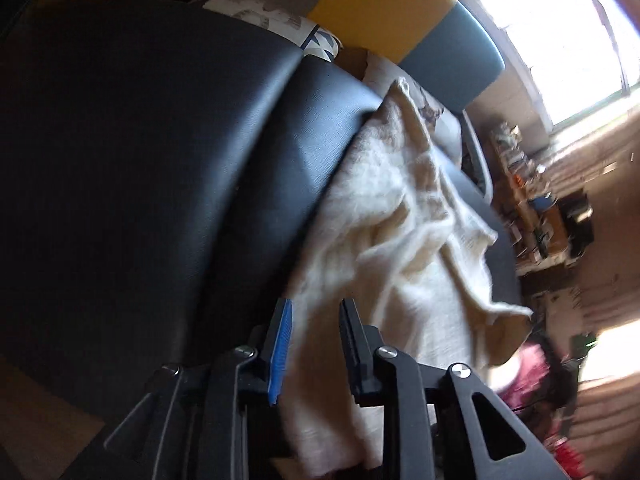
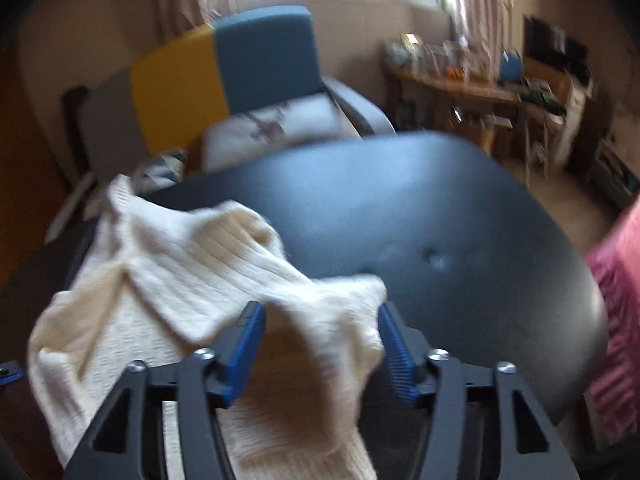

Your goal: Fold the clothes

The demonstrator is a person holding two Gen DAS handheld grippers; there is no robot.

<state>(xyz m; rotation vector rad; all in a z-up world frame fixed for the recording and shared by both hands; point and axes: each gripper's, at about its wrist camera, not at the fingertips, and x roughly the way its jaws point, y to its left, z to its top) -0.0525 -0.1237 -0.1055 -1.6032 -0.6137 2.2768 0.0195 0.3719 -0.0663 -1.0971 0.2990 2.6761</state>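
Note:
A cream knitted garment [image 1: 400,208] lies crumpled on a black padded surface [image 1: 160,140], hanging partly over its edge. In the left wrist view my left gripper [image 1: 316,336] is open just over the garment's near end. The knit shows in the gap between its fingers, but the pads do not press on it. In the right wrist view the same garment [image 2: 192,264] is spread over the left of the black surface [image 2: 440,208]. My right gripper [image 2: 320,332] stands wide open with a fold of the knit lying loose between its blue pads [image 2: 244,344].
A pink cloth [image 2: 616,300] hangs at the right edge of the surface, also visible as the pink cloth [image 1: 524,376] low in the left view. Behind stand a yellow and blue armchair [image 2: 224,72] with a patterned cushion [image 2: 280,124] and a cluttered wooden desk [image 2: 480,84] under a bright window.

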